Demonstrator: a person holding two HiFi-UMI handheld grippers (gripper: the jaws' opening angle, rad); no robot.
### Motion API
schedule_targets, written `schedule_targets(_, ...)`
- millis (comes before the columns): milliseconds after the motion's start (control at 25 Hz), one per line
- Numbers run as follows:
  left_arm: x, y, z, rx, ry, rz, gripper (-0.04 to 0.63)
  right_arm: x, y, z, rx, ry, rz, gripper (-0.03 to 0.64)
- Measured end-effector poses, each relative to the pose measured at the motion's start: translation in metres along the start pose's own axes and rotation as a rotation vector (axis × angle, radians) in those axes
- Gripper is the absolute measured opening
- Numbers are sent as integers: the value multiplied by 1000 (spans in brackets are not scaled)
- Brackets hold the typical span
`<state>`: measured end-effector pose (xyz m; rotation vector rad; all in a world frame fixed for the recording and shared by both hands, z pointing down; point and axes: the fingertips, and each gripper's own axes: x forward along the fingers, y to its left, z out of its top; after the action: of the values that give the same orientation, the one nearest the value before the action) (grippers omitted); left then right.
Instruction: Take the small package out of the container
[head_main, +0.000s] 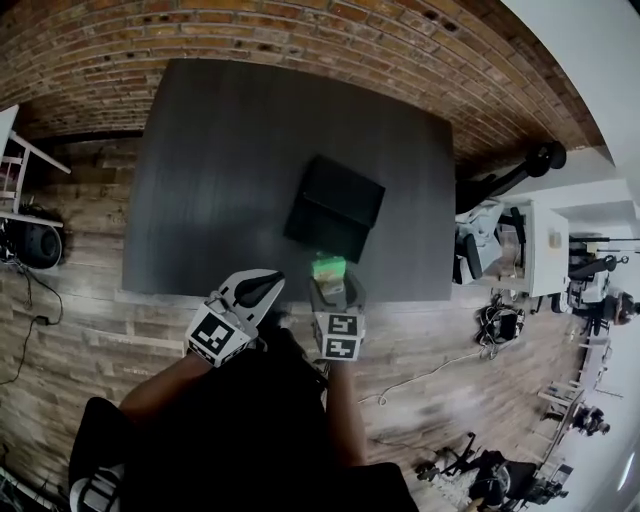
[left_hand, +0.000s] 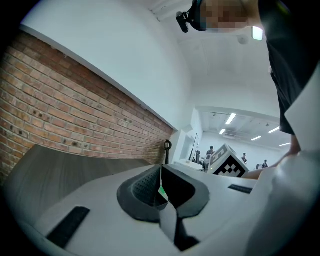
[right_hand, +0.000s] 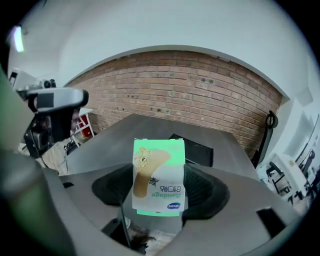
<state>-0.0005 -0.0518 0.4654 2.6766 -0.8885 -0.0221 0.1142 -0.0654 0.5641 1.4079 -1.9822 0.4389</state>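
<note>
The right tongs (head_main: 329, 279) are pinching the small package (head_main: 328, 267), a green and white box with a bandage pictured on it. In the right gripper view the 2 jaws press on the box's 2 sides and its print reads upside down (right_hand: 159, 176). The box is held in the air, clear of the black container (head_main: 335, 207). It hangs just in front of the container's near side, over the near edge of the dark table (head_main: 220, 170).

The container is low, square and black. It sits towards the near right part of the table, turned a little askew to the edges. From the right gripper view I can see it behind the box (right_hand: 197, 150).

The left tongs (head_main: 262, 287) hover at the table's near edge, just left of the right tongs. Their jaws are pressed together with only a thin seam between them (left_hand: 161, 187), and they hold nothing.

A brick wall (head_main: 300, 30) runs behind the table's far edge, and a wooden floor (head_main: 440, 340) lies around it.
</note>
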Motion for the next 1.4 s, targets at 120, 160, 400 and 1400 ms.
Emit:
schedule_targets(120,5,-16,-5,16,21,-2,37,-17,-8,-5,51,-36,0,325)
schedule_targets(160,7,-21,-5,26,23,-1,37,-22,-10,-7,64,-47,2,325)
schedule_targets(400,16,-49,5,24,-6,39,36,-55,-29,-13,158,-157,12,325)
schedule_targets(1400,55,-140,11,141,-48,82,37,-175,-64,-8,213,-449,23,325)
